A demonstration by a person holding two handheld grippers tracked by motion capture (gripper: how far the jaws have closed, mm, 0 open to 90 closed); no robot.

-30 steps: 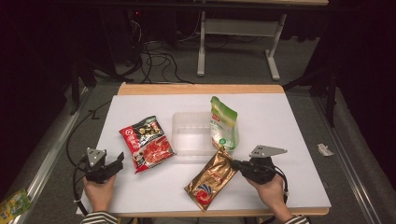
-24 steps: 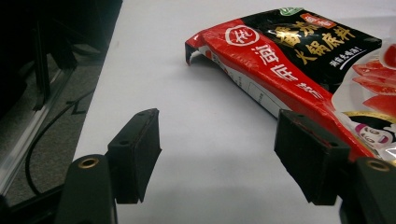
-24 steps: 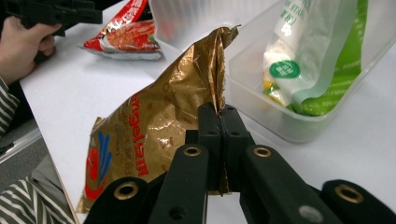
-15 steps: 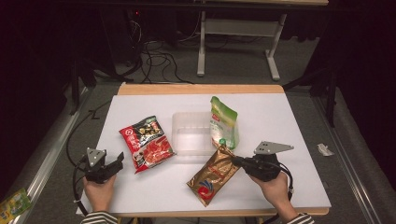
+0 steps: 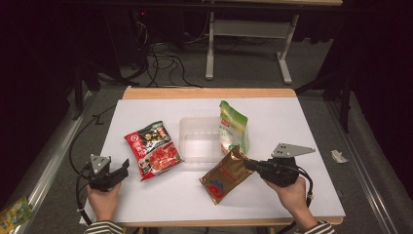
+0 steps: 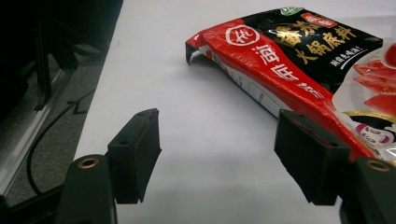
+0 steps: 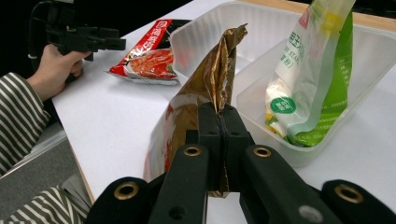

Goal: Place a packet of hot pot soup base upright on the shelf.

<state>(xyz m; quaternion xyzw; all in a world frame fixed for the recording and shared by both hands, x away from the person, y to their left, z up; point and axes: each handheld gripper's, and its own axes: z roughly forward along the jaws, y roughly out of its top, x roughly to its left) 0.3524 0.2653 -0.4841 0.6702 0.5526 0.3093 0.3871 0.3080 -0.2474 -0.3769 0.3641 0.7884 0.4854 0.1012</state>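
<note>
Pinched tight on the gold snack pouch (image 7: 205, 88) — right gripper (image 7: 219, 123) has it, tray (image 5: 195, 127) at eleven o'clock; lift its tail clear of the rim. Left gripper (image 6: 219, 154) gapes empty — red pouch (image 6: 299, 60) at one o'clock.

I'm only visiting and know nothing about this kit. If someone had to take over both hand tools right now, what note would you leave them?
Right gripper: fingers shut on one edge of the gold packet, which is partly lifted beside the clear tray.
Left gripper: open, holding nothing, near the red packet on the table.
Done: the green pouch looks to be leaning in the tray already.
Left, most likely: gold packet into the tray, then the red one.
</note>
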